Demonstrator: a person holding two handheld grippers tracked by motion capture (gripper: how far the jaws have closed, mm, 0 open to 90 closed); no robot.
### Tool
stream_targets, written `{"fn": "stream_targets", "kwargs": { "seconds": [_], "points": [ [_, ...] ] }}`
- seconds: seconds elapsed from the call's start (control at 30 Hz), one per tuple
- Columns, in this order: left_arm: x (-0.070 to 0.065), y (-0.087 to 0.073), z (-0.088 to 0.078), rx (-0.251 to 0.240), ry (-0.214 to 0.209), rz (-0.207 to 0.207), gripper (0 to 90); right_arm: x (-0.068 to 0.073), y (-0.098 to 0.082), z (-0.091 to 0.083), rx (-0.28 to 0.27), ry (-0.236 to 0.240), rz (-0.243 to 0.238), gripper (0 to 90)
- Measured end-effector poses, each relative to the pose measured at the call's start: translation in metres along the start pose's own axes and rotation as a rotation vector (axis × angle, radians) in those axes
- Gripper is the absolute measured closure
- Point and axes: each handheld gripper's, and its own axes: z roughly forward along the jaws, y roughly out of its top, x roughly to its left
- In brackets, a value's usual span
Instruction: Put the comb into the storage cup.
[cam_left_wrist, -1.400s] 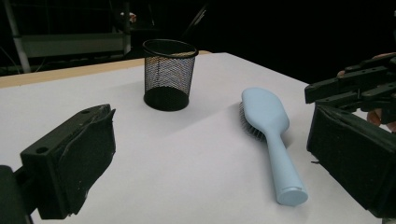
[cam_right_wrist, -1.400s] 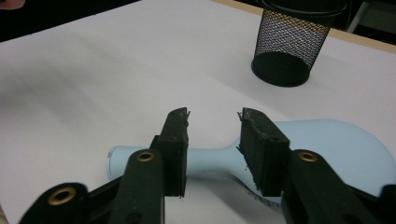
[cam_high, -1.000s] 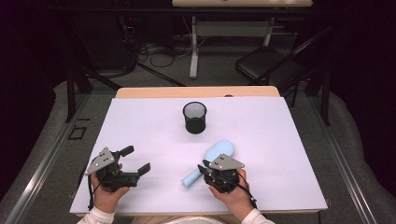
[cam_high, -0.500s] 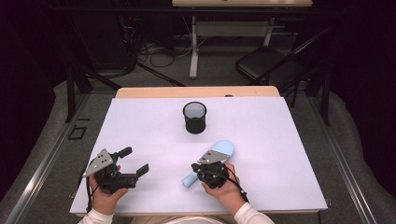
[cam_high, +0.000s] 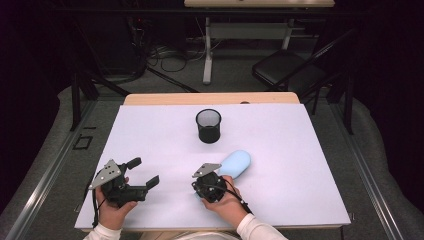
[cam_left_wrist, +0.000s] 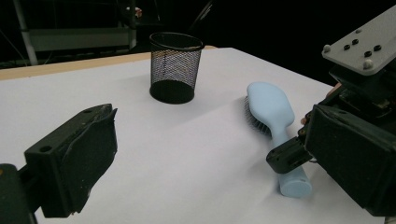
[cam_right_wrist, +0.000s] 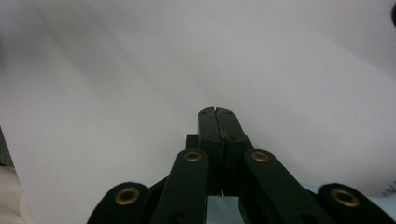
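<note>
Hairbrush (cam_left_wrist: 272, 106), pale blue plastic: lying bristles down on the white worktop (cam_high: 300, 150), handle toward the person, paddle head toward the mesh cup (cam_high: 208, 125). Judged light, rigid, smooth-skinned and likely a little slippery; not fragile, though bristles apt to bend under pressure. Best purchase judged to be the narrow rounded handle, pinched across its width; broad head too wide and too slick for a sure hold.

Right gripper (cam_right_wrist: 217, 112): jaws pressed together with nothing between them, tips aimed at bare worktop, body just over the brush handle in the high view.

Left gripper (cam_high: 141, 171): jaws spread wide, empty, resting well to the left of the brush.

Mesh cup, black wire: upright, open-topped, near the middle of the worktop, apart from the brush head. Nothing visible inside through the mesh. Judged light and easily tipped by a sideways knock.
</note>
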Motion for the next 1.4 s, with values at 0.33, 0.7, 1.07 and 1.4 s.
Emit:
{"fn": "stream_targets", "kwargs": {
  "seconds": [0.33, 0.7, 1.07, 1.4],
  "points": [
    [0.000, 0.000, 0.001, -0.001, 0.000, -0.004, 2.2, 0.012, 0.004, 0.015, 0.058, -0.008, -0.046, 90.0],
    [0.001, -0.001, 0.001, 0.002, -0.001, -0.004, 2.2, 0.013, 0.005, 0.019, 0.087, -0.009, -0.069, 90.0],
    [0.002, -0.001, 0.001, 0.000, 0.001, -0.010, 2.2, 0.018, 0.004, 0.013, 0.139, -0.019, -0.132, 90.0],
    [0.002, -0.001, 0.001, -0.001, 0.007, -0.010, 2.2, 0.020, -0.006, 0.002, 0.149, -0.015, -0.145, 90.0]
  ]
}}
